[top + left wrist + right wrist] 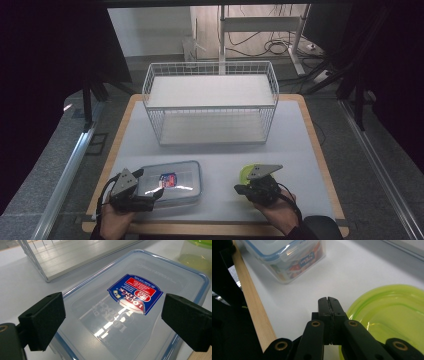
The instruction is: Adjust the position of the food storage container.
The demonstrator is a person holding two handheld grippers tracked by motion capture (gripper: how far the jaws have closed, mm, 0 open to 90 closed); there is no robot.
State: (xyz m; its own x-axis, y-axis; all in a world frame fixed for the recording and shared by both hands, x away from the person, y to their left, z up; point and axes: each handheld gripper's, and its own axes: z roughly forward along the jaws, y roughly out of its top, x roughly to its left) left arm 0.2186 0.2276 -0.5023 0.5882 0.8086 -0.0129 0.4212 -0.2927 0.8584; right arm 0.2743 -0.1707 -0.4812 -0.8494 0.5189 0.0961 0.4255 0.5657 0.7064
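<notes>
A clear rectangular box with a blue-rimmed lid and a red and blue label [175, 181] [120, 315] lies at the front left of the white mat. My left gripper [147, 190] [113, 322] hovers at its near left end, jaws wide open on either side of the lid, pads not touching it. A round container with a lime-green lid [245, 173] [392, 312] [197, 255] stands at the front right. My right gripper [239, 189] [329, 302] sits just beside its rim, jaws pressed together with nothing between them. In the right gripper view the clear box [287, 257] lies farther off.
A white wire basket [210, 125] [62, 257] with two shelves stands at the back middle of the mat. The table's wooden edge [252, 302] runs close by my right gripper. Bare mat lies between basket and containers. Dark stands and cables surround the table.
</notes>
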